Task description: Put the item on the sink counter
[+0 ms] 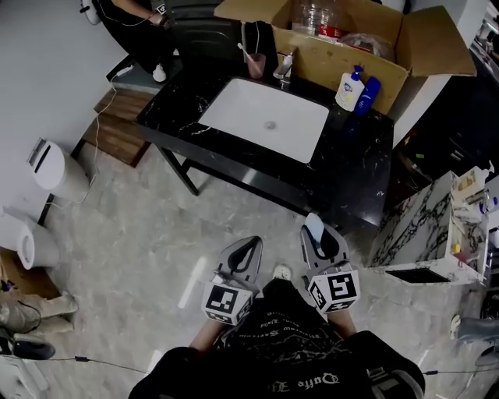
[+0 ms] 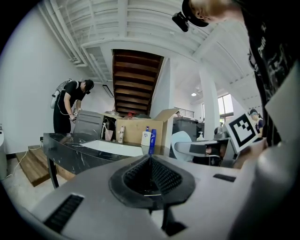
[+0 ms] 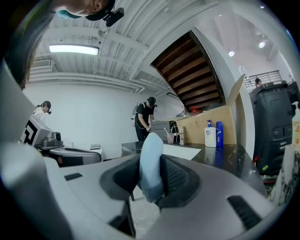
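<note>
Head view. Left gripper (image 1: 247, 249) and right gripper (image 1: 320, 234) were held low in front of the person, side by side and apart, both pointing toward the counter (image 1: 360, 181). The right gripper carried a pale blue item (image 1: 313, 227) that stuck out past its tips. The item was in the air just short of the counter's near edge, not on it. The counter was black marble with a white basin (image 1: 265, 117) set in it. At the back stood a faucet (image 1: 284, 66) and a pink cup (image 1: 256, 65). A white pump bottle (image 1: 348, 89) and a blue bottle (image 1: 368, 95) stood touching at the back right corner. An open cardboard box (image 1: 343, 48) sat behind the counter. Another person (image 1: 132, 23) stood at the far left end.

Left gripper view. The jaws met along their ribbed pads with nothing between them. The counter, the bottles and the box lay ahead. The right gripper showed at the right with the item in it.

Right gripper view. The jaws were partly closed and pressed on the item from both sides. The item stood upright between the pads, its rounded top above them. The counter was ahead and to the right, well apart from the item, and the two bottles stood on it before the box.
</note>
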The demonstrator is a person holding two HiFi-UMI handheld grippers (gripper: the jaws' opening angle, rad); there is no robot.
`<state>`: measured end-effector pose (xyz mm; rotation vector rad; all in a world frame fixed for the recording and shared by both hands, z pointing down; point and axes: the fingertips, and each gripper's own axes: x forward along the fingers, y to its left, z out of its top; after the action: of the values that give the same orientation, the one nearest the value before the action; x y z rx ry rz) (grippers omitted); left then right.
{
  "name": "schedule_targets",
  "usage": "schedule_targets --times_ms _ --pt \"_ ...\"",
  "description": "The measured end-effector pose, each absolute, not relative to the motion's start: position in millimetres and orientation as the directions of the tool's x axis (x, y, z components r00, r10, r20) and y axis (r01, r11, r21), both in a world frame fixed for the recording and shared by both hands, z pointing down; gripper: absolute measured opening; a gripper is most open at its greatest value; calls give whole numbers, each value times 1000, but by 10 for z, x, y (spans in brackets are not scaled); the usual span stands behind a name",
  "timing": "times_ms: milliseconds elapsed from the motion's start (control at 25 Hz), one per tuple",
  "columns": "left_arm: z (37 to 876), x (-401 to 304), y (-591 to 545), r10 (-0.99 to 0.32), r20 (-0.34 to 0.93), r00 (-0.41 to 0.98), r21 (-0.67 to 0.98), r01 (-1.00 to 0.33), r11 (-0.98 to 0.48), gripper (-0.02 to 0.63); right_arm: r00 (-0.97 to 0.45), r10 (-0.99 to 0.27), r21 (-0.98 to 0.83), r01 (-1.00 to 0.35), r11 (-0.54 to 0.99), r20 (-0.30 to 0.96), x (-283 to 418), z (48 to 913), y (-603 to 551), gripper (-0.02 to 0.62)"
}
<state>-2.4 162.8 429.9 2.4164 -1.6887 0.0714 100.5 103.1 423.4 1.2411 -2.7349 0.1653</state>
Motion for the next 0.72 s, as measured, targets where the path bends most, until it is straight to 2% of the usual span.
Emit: schedule_targets --times_ms 360,720 --pt "4306 338 789 -942 136 306 125 -949 -290 9 -676 -721 -10 -730 683 153 1346 4164 186 114" --pt "4334 436 375 -943 146 297 139 -950 -278 9 -663 -729 -12 -741 671 169 1536 4205 -157 114"
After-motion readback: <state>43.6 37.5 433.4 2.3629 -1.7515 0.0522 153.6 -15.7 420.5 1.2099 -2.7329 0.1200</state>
